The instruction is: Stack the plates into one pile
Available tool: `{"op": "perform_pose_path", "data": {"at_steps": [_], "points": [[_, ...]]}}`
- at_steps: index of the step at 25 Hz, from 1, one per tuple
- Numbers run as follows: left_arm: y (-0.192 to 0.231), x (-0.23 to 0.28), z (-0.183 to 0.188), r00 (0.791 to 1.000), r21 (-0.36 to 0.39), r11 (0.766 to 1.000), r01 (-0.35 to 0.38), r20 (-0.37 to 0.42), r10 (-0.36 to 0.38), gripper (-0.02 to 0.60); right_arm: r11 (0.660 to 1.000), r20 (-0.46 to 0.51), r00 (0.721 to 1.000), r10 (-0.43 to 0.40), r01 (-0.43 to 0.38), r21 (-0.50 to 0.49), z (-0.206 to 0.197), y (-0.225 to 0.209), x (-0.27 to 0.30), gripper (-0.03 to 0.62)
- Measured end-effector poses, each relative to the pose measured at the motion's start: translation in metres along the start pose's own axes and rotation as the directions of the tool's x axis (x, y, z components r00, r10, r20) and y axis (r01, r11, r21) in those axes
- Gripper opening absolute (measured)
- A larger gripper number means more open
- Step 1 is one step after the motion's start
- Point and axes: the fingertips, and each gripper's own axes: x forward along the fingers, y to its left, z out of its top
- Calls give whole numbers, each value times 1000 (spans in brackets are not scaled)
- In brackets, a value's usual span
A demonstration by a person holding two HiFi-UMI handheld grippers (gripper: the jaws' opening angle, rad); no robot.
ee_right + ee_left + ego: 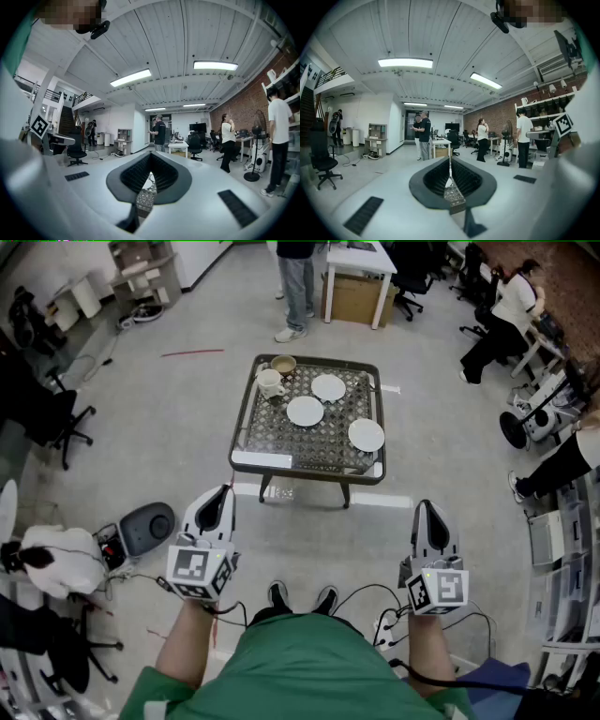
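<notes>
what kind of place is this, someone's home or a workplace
Likely a workplace, an open office or lab: white desk, swivel chair, brick wall, and people standing about.

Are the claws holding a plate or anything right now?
No, nothing is held. The left claw and the right claw are both shut and empty. The plates sit on the table ahead, untouched.
</notes>
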Motion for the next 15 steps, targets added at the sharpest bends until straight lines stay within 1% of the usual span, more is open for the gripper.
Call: {"op": "perform_pose_path", "data": {"at_steps": [10, 12, 15], "points": [[18, 2, -5, 999, -23, 999, 43, 2, -43, 26, 999, 3, 1000, -18, 18, -37, 8, 24, 10, 14], [23, 1, -6, 999, -31, 998, 51, 7, -51, 26, 999, 10, 1000, -23, 24, -28, 10, 30, 12, 14], [31, -1, -6, 996, -55, 995, 79, 35, -77, 26, 1000, 30, 999, -28, 27, 13, 14, 40, 14, 14]]}}
